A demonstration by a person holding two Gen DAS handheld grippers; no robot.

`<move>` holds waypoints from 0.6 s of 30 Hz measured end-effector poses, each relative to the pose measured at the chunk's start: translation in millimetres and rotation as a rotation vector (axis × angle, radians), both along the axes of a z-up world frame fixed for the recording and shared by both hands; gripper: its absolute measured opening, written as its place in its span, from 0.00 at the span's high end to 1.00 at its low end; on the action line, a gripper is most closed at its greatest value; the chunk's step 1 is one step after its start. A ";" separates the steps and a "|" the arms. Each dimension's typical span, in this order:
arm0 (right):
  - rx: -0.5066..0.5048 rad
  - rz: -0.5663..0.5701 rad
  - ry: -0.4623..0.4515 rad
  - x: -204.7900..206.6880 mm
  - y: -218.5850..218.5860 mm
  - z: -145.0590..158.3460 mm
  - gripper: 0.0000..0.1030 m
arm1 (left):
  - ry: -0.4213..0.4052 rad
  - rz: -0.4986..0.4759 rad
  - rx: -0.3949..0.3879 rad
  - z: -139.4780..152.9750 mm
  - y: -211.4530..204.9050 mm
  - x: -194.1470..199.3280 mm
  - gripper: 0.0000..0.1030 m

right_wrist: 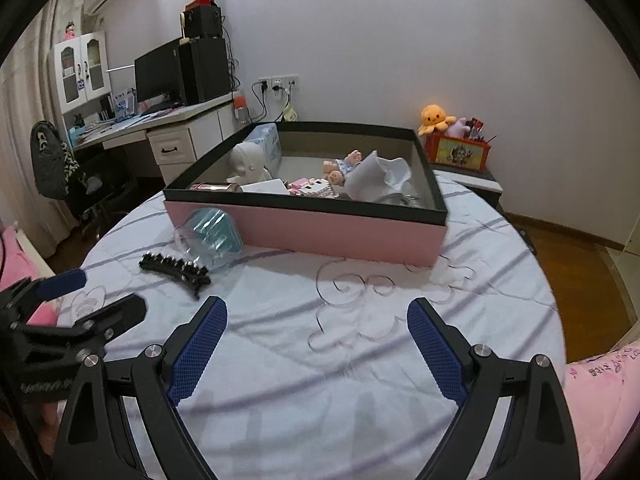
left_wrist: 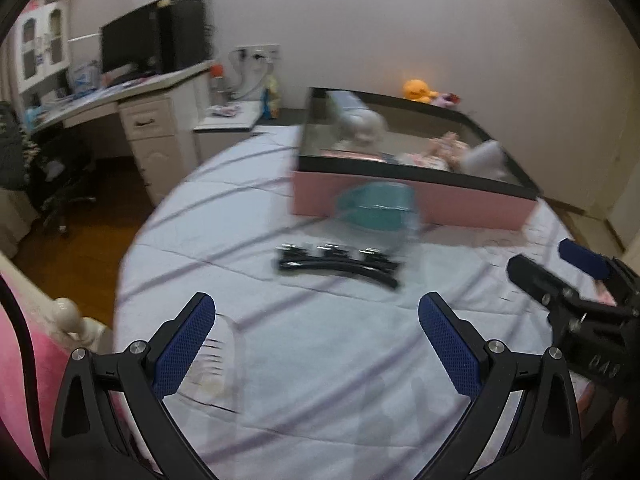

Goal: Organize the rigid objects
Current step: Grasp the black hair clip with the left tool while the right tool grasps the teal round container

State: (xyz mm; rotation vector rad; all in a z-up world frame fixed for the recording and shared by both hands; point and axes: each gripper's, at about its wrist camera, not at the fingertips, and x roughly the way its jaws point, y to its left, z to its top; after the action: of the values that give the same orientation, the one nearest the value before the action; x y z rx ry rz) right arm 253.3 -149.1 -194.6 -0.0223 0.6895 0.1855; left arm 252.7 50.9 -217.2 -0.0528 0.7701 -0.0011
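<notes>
A black hair claw clip (left_wrist: 338, 262) lies on the white quilt; it also shows in the right wrist view (right_wrist: 176, 270). A clear teal plastic container (left_wrist: 376, 210) lies on its side against the pink box (left_wrist: 472, 204), and shows in the right wrist view too (right_wrist: 212, 236). The pink box (right_wrist: 340, 236) with a black rim holds dolls, a white figurine and other toys. My left gripper (left_wrist: 316, 344) is open and empty, short of the clip. My right gripper (right_wrist: 316, 344) is open and empty over bare quilt. A clear measuring cup (left_wrist: 214, 364) lies near my left finger.
A desk (right_wrist: 160, 120) with a monitor and speakers stands at the far left, with a chair (right_wrist: 60, 164) beside it. A nightstand with an orange plush octopus (right_wrist: 434, 118) and a red box stands behind the bed. Wooden floor surrounds the bed.
</notes>
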 end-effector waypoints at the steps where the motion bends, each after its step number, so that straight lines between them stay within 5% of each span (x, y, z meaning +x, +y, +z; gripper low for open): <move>1: 0.007 0.003 0.003 6.9 4.7 -0.3 0.10 | -0.005 0.022 0.014 0.8 7.0 1.3 0.00; 9: 0.070 0.031 0.087 48.3 61.3 -11.2 0.10 | -0.010 0.136 0.020 -1.6 67.6 18.1 0.00; 18: 0.076 -0.019 0.165 80.7 110.7 -30.8 0.10 | -0.015 0.146 -0.015 -4.3 103.9 26.8 0.00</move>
State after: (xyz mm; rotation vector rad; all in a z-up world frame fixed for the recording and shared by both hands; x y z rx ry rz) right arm 334.0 -38.5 -225.4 0.0729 0.8464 0.1965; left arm 279.4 154.8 -221.5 -0.1229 0.7502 0.1317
